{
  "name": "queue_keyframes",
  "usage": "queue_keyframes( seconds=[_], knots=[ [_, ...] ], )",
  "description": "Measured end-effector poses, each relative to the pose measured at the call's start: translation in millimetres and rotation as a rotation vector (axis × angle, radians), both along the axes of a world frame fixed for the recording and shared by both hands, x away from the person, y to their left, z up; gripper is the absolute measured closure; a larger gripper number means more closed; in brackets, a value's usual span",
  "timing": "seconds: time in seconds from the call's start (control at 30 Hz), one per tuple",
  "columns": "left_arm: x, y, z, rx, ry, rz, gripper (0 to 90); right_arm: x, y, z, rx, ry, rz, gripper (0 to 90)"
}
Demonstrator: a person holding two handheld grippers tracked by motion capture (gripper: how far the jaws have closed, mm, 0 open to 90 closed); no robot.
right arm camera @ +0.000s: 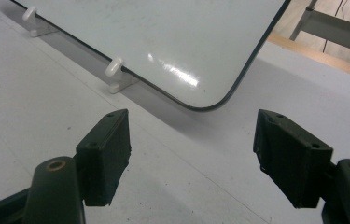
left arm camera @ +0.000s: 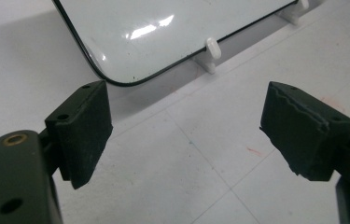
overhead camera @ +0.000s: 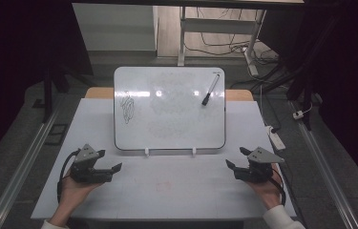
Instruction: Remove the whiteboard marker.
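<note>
A whiteboard [overhead camera: 169, 109] stands propped on the white bench [overhead camera: 167, 191], leaning back, its lower edge resting in two small white clips [overhead camera: 146, 152], about centre of the bench & toward the far side. A black marker [overhead camera: 210, 89] lies on the board's upper right area, tip end pointing down-left. A black scribble [overhead camera: 127, 107] marks the board's left part; the rest looks wiped w/ faint smears. The left tool [overhead camera: 112, 162] sits near the bench's near left, held in a hand [overhead camera: 74, 188], jaws spread wide apart w/ nothing between them; in the left gripper view the whiteboard's [left arm camera: 163, 32] rounded near-left corner and one clip [left arm camera: 212, 51] lie just beyond the jaws, not touching. The right tool [overhead camera: 236, 159] sits at near right in the other hand [overhead camera: 267, 188], jaws likewise released & empty; in the right gripper view the board's [right arm camera: 163, 42] near-right corner lies ahead, w/ two clips [right arm camera: 114, 70] along its lower edge. Both tools are well apart, each just off a lower corner of the board. A power strip [overhead camera: 276, 137] lies on the floor, right of the bench.
</note>
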State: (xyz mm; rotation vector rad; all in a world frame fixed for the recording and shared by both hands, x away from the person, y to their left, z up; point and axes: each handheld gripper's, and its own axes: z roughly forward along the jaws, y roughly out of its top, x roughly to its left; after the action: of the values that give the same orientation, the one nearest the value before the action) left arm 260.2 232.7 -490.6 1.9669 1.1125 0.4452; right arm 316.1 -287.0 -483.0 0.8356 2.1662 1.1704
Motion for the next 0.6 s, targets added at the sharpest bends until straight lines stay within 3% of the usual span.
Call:
queue_keyframes(
  seconds=[0.43,0.6],
  knots=[
    [0.4,2.1,-4.4,0.014,0.008,0.004,17.5,3.2,2.2,-0.3,0.019,0.028,-0.028,27.7],
    [0.3,3.1,-3.7,0.009,0.008,0.003,17.7,6.6,7.2,7.9,0.028,0.017,-0.035,27.9]
  ],
)
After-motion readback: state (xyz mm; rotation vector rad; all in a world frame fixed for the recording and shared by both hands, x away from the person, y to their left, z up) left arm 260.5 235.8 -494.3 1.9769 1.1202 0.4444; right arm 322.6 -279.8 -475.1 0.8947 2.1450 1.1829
